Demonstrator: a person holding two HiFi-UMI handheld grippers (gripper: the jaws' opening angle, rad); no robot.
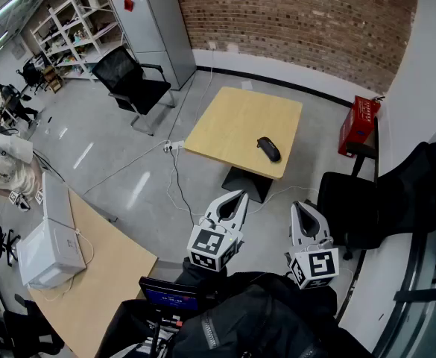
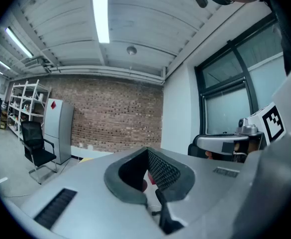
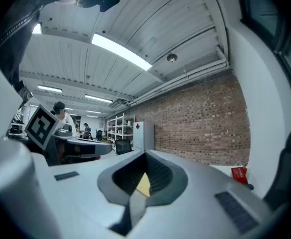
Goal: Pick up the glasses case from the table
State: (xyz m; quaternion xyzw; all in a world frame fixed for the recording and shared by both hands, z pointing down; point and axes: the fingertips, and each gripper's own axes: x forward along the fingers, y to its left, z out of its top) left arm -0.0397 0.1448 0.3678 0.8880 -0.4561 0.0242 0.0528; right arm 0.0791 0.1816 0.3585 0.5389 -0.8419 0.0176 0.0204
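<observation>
Left claw (image 1: 235, 197) and right claw (image 1: 302, 207): pale grey moulded shells, dark ribbed pads (image 2: 162, 169). Each carries a marker cube (image 1: 214, 247) printed with black-and-white squares. Wearer's jacket (image 1: 262, 315): black, with a toothed zip (image 1: 209, 333).

Wall: brick wall (image 1: 292, 13), far ahead of the left hand-held gripper (image 1: 238, 195).
Floor: floor (image 1: 121, 148), grey and glossy.
Furniture: table (image 1: 232, 125) ahead; chair (image 1: 132, 80), cabinet (image 1: 154, 28) and shelves (image 1: 72, 24) further left.
Light: strip light (image 2: 100, 14) overhead.

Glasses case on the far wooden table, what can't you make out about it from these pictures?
- Head view: the glasses case is too small to show its seam, hinge or material.
- Left gripper view: the left gripper blocks the case entirely.
- Right gripper view: the right gripper lets only a sliver of wooden table show; no case.
</observation>
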